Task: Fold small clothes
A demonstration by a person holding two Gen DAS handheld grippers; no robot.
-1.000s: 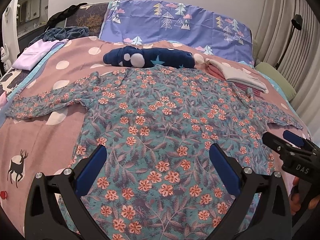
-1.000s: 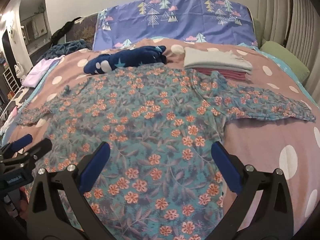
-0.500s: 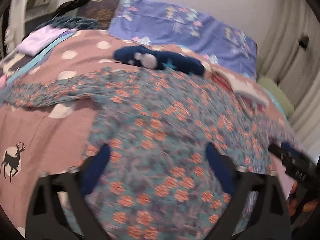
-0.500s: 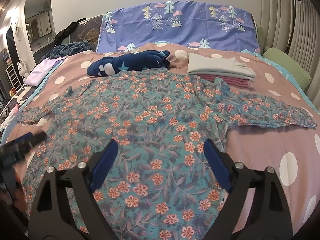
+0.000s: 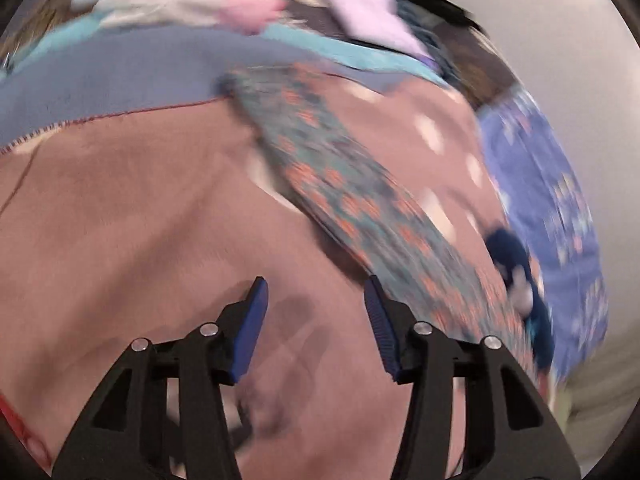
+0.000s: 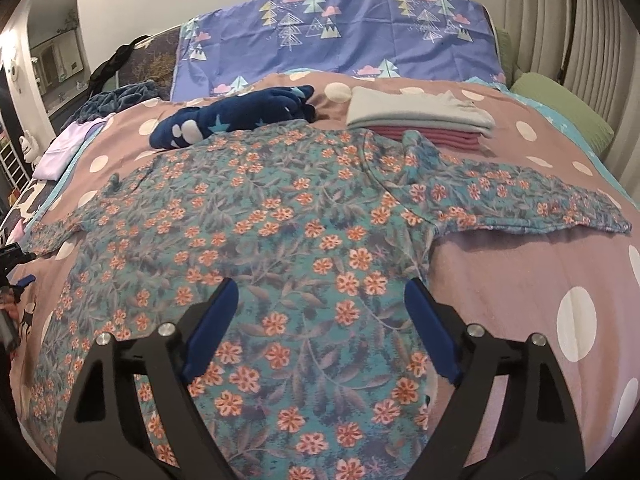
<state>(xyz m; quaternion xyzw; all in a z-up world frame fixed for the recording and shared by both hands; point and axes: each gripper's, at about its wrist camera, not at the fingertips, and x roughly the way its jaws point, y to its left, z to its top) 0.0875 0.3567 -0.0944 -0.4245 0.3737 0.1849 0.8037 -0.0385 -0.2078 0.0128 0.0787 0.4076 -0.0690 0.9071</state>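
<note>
Left wrist view smeared by motion blur — right wrist view sharp, soft indoor light, fisheye bending the edges.

Left view: floral sleeve (image 5: pixel 344 184), beyond the fingers, smeared by motion blur.
Floral top (image 6: pixel 280 248): hem cut off behind the fingers.

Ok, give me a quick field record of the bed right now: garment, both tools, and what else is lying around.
garment: floral top, spread flat, sleeves out to both sides
left tool: jaws have just been closing, nothing between them; over bare blanket beside the left sleeve; view blurred
right tool: open, empty, over the top's lower half
folded stack: beyond the top, grey on maroon
navy item: beyond the top, left of the stack
pillow: at the head of the bed
fold: not yet started
</note>
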